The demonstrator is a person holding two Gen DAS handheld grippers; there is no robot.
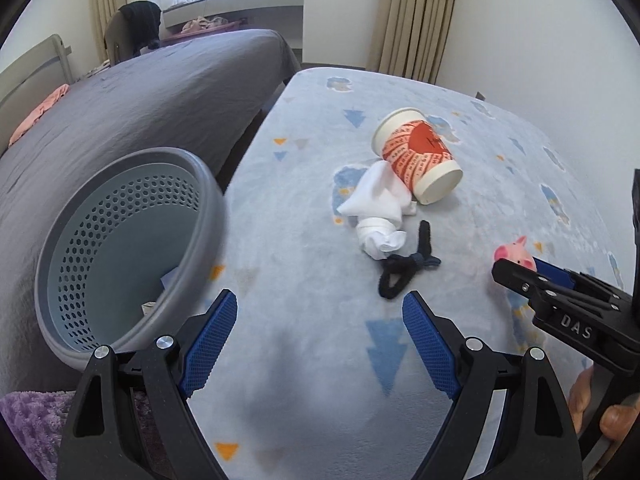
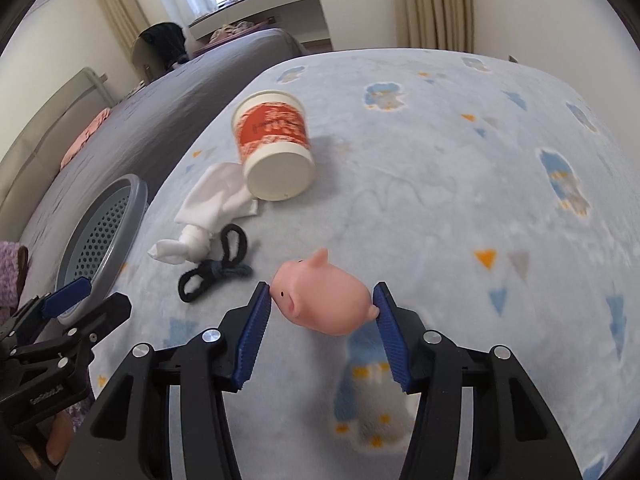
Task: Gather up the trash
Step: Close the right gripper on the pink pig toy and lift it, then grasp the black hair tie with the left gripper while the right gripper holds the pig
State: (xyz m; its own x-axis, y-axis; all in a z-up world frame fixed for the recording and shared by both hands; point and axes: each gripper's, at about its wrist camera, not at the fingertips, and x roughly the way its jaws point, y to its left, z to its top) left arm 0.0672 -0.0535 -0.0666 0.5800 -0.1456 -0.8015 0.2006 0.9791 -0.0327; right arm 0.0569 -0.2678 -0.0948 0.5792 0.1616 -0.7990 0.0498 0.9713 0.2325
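My right gripper is shut on a pink toy pig and holds it above the blue patterned blanket; the pig also shows in the left wrist view. My left gripper is open and empty over the blanket, next to the grey perforated basket, which holds scraps of paper. An orange and white paper cup lies on its side. A crumpled white tissue and a black hair tie lie beside it.
A grey bed stands left of the blanket surface, with pink cloth on it. A purple fuzzy cloth lies at the lower left. Curtains and a window are at the back.
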